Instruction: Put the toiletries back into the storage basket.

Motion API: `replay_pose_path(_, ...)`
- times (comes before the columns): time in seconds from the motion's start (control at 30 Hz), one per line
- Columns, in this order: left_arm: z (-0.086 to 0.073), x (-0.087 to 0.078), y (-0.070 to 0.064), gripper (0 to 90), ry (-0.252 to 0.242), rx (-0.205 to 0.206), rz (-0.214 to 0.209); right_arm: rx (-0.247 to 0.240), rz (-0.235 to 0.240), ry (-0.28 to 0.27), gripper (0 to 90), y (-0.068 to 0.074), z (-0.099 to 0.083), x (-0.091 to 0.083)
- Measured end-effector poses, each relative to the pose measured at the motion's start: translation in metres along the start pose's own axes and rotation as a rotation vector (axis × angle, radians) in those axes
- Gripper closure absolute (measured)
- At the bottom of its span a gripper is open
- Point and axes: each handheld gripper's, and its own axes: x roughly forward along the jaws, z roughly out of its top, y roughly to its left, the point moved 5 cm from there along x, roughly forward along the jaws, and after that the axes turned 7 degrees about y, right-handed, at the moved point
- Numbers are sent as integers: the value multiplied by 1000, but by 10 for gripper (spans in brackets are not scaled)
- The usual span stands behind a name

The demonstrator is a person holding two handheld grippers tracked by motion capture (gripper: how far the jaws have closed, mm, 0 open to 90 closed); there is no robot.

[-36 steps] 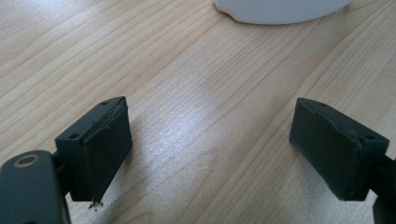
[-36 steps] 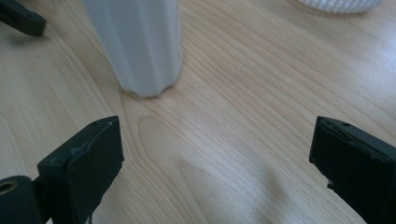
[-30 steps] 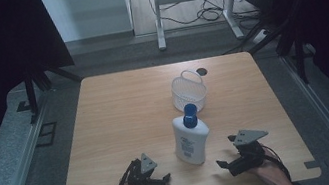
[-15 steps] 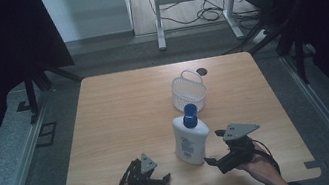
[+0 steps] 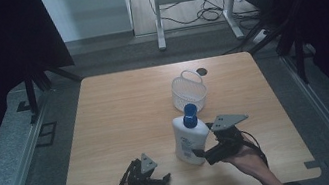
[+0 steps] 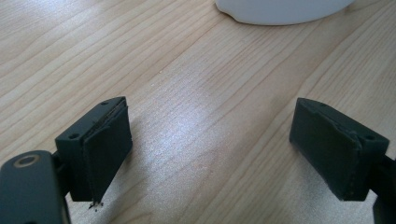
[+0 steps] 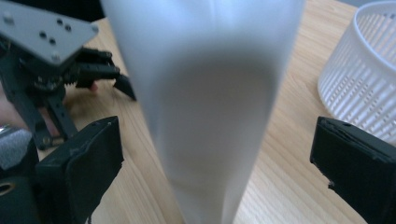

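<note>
Standing upright near the table's [image 5: 119, 105] front edge, right of its middle, the white plastic bottle with a blue cap [image 5: 188, 140] sits between the right gripper's [image 7: 219, 158] wide-open jaws, not yet clamped. The left gripper [image 5: 149, 178], jaws also apart and empty, rests by the front edge. The white ribbed plastic basket [image 5: 188, 91] waits beyond the bottle; probably nothing is done so far.

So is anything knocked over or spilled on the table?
No, nothing stands out. The white bottle with the blue cap stands upright between the open jaws of the right gripper. The white basket sits upright behind it, and the wooden table looks dry. The left gripper is open, holding nothing.
</note>
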Motion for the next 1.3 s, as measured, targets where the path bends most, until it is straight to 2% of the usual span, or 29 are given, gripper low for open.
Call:
replay_pose_path(0.1,0,0,0,122,0,-1,1,11,1,-5,34,0,7,3)
replay_pose_path(0.37,0,0,0,122,-1,-4,3,11,5,-12,145,3,20,13)
replay_pose_path(0.47,0,0,0,122,-1,-5,4,9,2,-12,243,3,22,15)
replay_pose_path(0.5,0,0,0,122,-1,-5,4,5,6,-13,304,4,23,15)
replay_pose_path(0.53,0,0,0,122,-1,-5,4,5,6,-13,304,4,23,15)
replay_pose_path(0.57,0,0,0,122,-1,-5,4,-14,7,-10,355,6,25,15)
replay_pose_path(0.67,0,0,0,122,-1,-6,5,-37,-12,5,364,8,26,14)
replay_pose_path(0.93,0,0,-1,122,0,-6,4,-37,-18,11,369,9,25,12)
replay_pose_path(1.3,0,0,0,122,-1,-5,6,-40,-5,1,371,-2,39,3)
